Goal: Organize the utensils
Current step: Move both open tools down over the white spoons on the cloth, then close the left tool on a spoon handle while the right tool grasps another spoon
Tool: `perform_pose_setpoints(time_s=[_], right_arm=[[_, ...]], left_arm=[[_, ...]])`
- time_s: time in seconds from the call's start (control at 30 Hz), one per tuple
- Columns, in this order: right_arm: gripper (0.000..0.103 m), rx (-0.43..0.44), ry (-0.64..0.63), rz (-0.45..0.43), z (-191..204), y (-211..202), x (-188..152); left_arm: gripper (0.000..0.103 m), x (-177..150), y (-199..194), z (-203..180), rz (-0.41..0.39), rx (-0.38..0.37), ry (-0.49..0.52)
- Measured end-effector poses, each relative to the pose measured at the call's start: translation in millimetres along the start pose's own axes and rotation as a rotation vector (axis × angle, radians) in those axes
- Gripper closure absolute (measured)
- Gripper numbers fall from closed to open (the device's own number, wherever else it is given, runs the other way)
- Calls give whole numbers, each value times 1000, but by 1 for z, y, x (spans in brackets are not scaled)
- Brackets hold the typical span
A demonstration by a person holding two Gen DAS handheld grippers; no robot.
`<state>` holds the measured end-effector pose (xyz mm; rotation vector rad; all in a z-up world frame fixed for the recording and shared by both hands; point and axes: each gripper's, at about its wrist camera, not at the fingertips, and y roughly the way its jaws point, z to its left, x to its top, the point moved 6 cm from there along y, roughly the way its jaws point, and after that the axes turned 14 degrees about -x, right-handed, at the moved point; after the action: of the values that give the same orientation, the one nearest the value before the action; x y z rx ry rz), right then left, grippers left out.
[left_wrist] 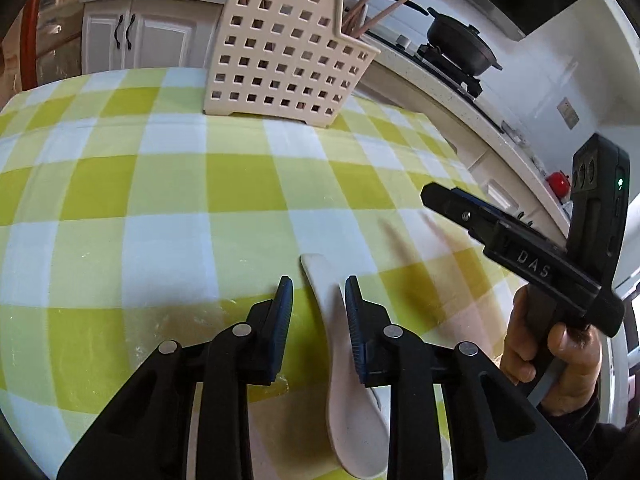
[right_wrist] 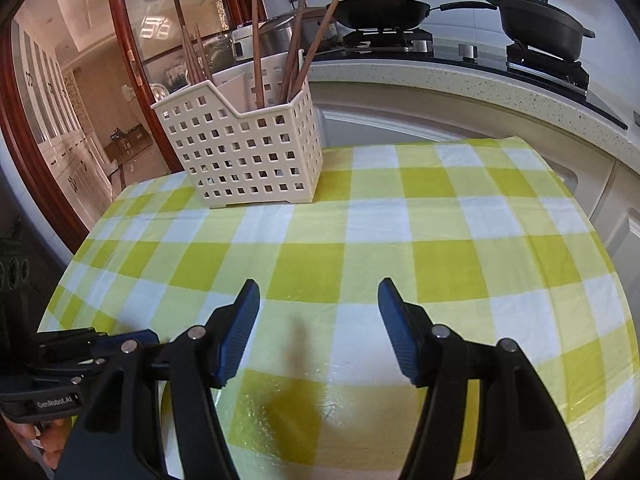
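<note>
The desk (right_wrist: 440, 216), under a yellow-and-white checked cloth, lies beneath both grippers. Far ahead of them stands the cream perforated utensil holder (right_wrist: 248, 152), wooden chopsticks (right_wrist: 296, 52) upright inside. The right gripper (right_wrist: 318, 328) hangs spread wide over bare cloth. The left gripper (left_wrist: 319, 316) is apart, its fingers straddling a white spoon (left_wrist: 340, 360) lying flat, handle pointing forward.

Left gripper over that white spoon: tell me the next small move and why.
Probably close the left gripper on the white spoon. The spoon's handle already lies between the open fingers on the checked tablecloth, nearer the right finger and apparently not yet clamped. The cream utensil basket with chopsticks stands ahead; the right gripper is open and holds nothing.
</note>
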<state>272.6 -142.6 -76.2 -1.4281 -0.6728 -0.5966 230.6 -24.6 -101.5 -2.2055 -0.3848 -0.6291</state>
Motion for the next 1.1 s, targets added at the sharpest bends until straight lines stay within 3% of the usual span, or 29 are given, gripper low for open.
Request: perform_pose_setpoints(time_s=[0.47,0.6,0.7,0.8,1.03,1.1], right_arm=[[43,1,-12,8,1,2,-3],[43,6,-23,12,4,2,-4],[43,12,-44,31,11,-1,-8],[44,51,-89,60,28,-11,-21],[71,122,-221,89,86,-38,-55],[83,132,-242,100,97,-38,-59]], left_arm=[[92,-9,7,0,32,-43,-20],[99,-9,4,0,31,-1,-1],[99,-7,-4,6,21,56,20],[99,-8,-12,14,7,60,6],[99,-9,-28,28,-32,48,-12],[99,-9,-31,29,-39,43,-12]])
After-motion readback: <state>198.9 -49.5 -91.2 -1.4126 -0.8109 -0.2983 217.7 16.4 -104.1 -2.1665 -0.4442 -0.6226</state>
